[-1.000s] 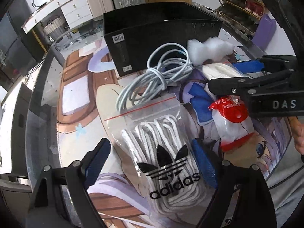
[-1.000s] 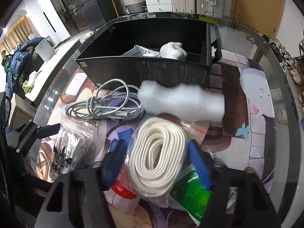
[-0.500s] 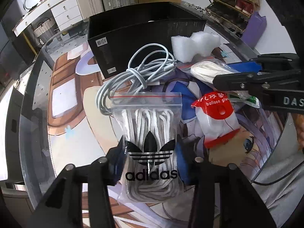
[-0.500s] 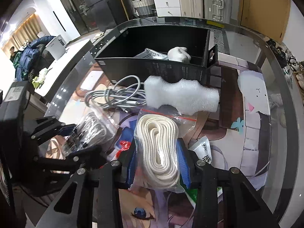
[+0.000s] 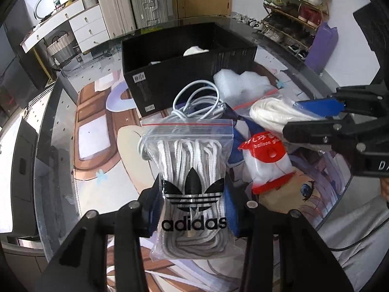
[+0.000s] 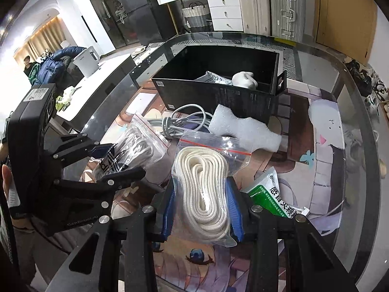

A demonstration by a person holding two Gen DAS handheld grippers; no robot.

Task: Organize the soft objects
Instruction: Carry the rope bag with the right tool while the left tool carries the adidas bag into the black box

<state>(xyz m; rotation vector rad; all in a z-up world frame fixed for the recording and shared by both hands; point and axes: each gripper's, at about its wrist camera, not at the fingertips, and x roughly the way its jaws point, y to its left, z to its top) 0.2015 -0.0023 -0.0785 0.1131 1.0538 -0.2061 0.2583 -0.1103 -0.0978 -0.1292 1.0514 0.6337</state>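
My left gripper (image 5: 192,209) is shut on a clear Adidas zip bag of white laces (image 5: 192,170) and holds it above the table; it also shows in the right wrist view (image 6: 136,146). My right gripper (image 6: 201,206) is shut on a clear zip bag of cream rope (image 6: 204,182), also lifted; that bag shows in the left wrist view (image 5: 269,112). A black open box (image 6: 218,92) stands behind, holding a white glove (image 6: 244,79) and a packet.
On the printed mat lie a coiled grey cable (image 5: 199,102), a white foam piece (image 6: 243,131), a red-and-white balloon packet (image 5: 267,160) and a green-and-white medicine packet (image 6: 272,194). Suitcases and drawers stand beyond the round glass table's edge (image 6: 364,126).
Both grippers have closed on their bags and lifted them off the table. The black box now looks farther away and lower in both views.
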